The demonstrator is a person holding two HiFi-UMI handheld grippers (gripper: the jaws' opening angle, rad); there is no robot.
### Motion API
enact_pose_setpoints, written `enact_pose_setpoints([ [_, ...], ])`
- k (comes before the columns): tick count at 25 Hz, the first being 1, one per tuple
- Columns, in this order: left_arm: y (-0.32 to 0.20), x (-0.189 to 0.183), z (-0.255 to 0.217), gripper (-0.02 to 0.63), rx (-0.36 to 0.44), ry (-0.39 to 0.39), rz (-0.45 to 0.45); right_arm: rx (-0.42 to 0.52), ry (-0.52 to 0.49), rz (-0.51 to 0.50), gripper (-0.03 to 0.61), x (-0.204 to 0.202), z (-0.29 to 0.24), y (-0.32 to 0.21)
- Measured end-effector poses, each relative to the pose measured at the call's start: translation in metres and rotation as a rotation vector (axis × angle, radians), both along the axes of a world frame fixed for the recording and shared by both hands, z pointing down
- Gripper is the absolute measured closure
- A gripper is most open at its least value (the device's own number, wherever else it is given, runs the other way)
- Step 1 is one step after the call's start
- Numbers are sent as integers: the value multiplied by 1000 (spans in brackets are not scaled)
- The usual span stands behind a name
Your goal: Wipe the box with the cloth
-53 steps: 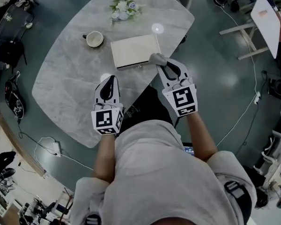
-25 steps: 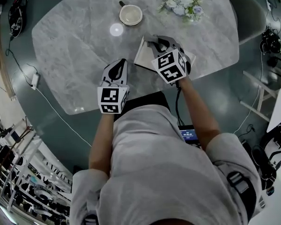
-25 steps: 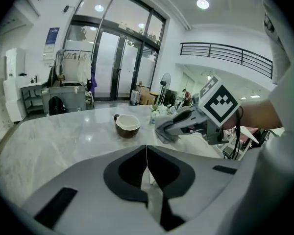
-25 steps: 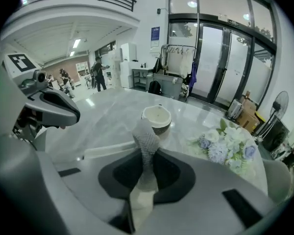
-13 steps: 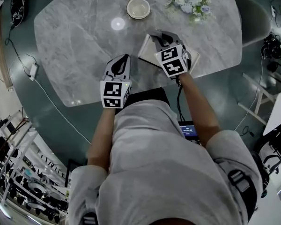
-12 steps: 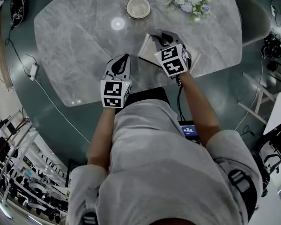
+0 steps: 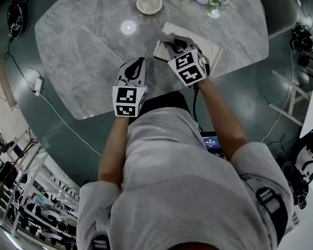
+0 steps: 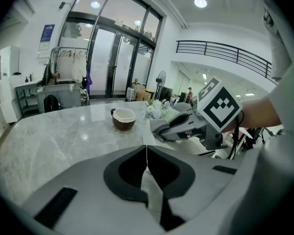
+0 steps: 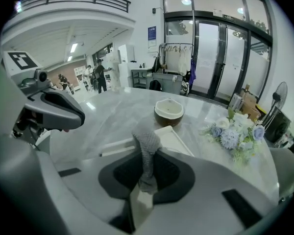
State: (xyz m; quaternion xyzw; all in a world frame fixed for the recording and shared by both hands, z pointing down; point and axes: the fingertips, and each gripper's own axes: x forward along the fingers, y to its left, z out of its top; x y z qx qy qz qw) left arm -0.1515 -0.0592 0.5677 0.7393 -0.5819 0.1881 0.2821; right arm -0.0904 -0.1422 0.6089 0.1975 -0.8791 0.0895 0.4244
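Three views: we read them in turn.
Head view, box: the flat white box (image 7: 215, 48) lies on the marble table (image 7: 83, 51), close to its near edge; the right gripper (image 7: 173, 41) is over the box's near left part.
Head view, left gripper: the left gripper (image 7: 137, 62) hangs over bare table just beside the box, apart from it.
Left gripper view, jaws: pressed together, with nothing between them.
Right gripper view, cloth: the jaws are clamped on a grey knitted cloth (image 9: 146, 146), which stands out of them above the box's corner.
Right gripper view, progress: we judge the wiping barely begun; we cannot tell whether the cloth touches the box, and most of its top seems left to do.
Right gripper view, surroundings: a cup (image 9: 169, 110) and a flower bunch (image 9: 234, 131) stand beyond the box, apart from it.
In the way: nothing lies on the box; we judge the cup the nearest hazard to a far stroke.
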Motion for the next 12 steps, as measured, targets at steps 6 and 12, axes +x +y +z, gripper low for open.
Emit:
enact_pose_setpoints([
  [6,12,0,5,589,-5,-8,33,23,12,21,518,0,3,12],
  [12,25,-3,6,589,-7,-6,60,24,5,41,518,-7,4,31],
])
